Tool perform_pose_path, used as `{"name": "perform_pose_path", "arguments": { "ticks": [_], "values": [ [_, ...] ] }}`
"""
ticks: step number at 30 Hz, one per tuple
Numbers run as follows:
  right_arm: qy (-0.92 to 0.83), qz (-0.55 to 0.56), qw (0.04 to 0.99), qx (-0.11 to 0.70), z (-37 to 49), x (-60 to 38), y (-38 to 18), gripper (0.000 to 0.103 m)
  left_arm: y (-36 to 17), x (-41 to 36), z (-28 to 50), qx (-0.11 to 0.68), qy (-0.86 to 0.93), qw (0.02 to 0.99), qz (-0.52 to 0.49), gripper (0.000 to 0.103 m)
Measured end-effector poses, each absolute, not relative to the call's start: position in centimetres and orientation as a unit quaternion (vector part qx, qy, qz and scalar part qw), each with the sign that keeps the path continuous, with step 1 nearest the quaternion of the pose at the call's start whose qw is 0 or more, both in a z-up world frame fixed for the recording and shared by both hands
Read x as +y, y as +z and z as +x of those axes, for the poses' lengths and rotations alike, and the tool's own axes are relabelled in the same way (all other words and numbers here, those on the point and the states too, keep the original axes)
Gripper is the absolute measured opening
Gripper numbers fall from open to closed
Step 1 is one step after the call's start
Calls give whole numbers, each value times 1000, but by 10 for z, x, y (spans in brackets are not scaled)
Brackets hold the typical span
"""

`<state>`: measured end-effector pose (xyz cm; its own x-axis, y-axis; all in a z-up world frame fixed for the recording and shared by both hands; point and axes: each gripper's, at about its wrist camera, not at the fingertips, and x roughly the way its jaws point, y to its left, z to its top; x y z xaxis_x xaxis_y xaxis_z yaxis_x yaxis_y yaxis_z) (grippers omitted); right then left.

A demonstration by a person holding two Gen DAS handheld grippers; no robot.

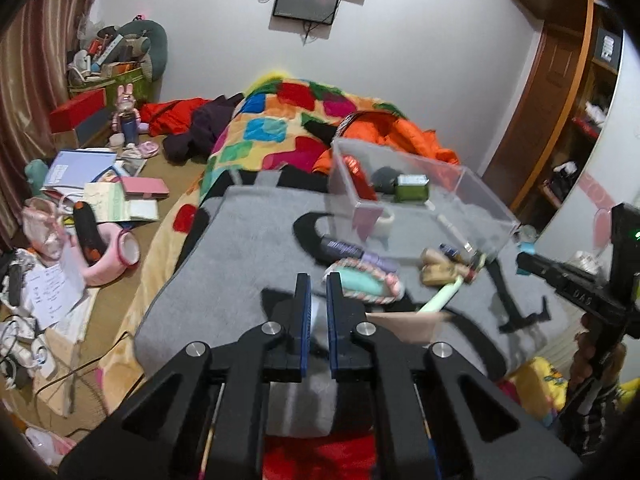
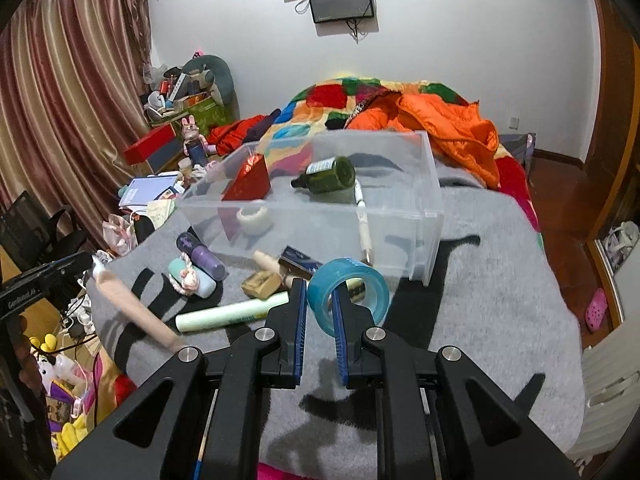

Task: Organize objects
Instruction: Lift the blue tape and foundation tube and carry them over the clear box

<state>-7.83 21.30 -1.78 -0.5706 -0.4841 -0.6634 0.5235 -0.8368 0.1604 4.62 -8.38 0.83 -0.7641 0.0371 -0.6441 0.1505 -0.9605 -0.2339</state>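
A clear plastic box (image 2: 416, 200) stands on the grey blanket (image 2: 500, 300); it holds a red packet (image 2: 248, 180), a green bottle (image 2: 330, 176), a white tape roll (image 2: 254, 218) and a white pen (image 2: 364, 228). My right gripper (image 2: 320, 300) is shut on a blue tape roll (image 2: 352, 292) in front of the box. My left gripper (image 1: 318, 304) is nearly closed and shows nothing between its fingers in its own view; in the right wrist view it (image 2: 94, 266) grips a beige tube (image 2: 136, 312). Loose on the blanket lie a purple tube (image 2: 204, 258), a mint item (image 2: 188, 278), a pale green tube (image 2: 232, 312) and a wooden piece (image 2: 262, 282).
A patchwork quilt (image 1: 272, 128) and an orange jacket (image 2: 452, 128) lie behind the box. Papers, boxes and toys (image 1: 92, 184) clutter the floor at left. Curtains (image 2: 60, 92) hang at left; a wooden wardrobe (image 1: 552, 92) stands at right.
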Motion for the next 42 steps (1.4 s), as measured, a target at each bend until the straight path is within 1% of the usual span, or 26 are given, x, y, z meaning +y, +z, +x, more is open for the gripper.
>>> {"name": "perform_pose_path", "arguments": {
  "ticks": [6, 8, 9, 10, 11, 12, 13, 20, 24, 30, 31, 32, 34, 35, 37, 42],
  "values": [
    [-890, 353, 287, 24, -83, 209, -8, 11, 5, -79, 31, 126, -928, 15, 350, 7],
    [-889, 355, 289, 26, -82, 208, -9, 11, -2, -78, 28, 128, -922, -1, 365, 12],
    [-887, 357, 291, 28, -83, 207, -11, 11, -6, -78, 27, 130, -919, -7, 373, 22],
    [-886, 359, 290, 29, -83, 206, -12, 11, -11, -79, 24, 130, -915, -12, 382, 37],
    [-885, 363, 291, 31, -84, 205, -14, 11, -17, -80, 22, 128, -913, -10, 388, 45],
    [-883, 366, 292, 31, -85, 204, -15, 11, -21, -80, 20, 125, -911, -8, 392, 58],
    [-880, 371, 294, 30, -86, 203, -18, 11, -25, -81, 17, 123, -910, -6, 396, 64],
    [-875, 381, 297, 37, -87, 197, -24, 11, -57, -83, -10, 112, -890, -74, 435, 66],
    [-873, 387, 295, 35, -90, 199, -26, 11, -64, -68, -12, 80, -885, -112, 445, 73],
    [-869, 397, 294, 31, -93, 198, -32, 11, -63, -51, 6, 45, -885, -119, 447, 73],
    [-868, 399, 295, 30, -94, 198, -33, 11, -64, -49, 8, 38, -888, -114, 445, 71],
    [-867, 400, 296, 29, -94, 197, -33, 11, -64, -46, 11, 30, -890, -107, 443, 68],
    [-867, 400, 296, 30, -94, 195, -34, 11, -64, -42, 15, 14, -893, -92, 440, 53],
    [-867, 400, 297, 31, -94, 194, -34, 11, -64, -40, 17, 18, -894, -90, 439, 51],
    [-867, 398, 298, 32, -92, 193, -33, 11, -62, -37, 19, 28, -893, -84, 442, 41],
    [-869, 395, 297, 32, -91, 194, -31, 11, -56, -29, 31, 47, -892, -80, 443, 34]
  ]
}}
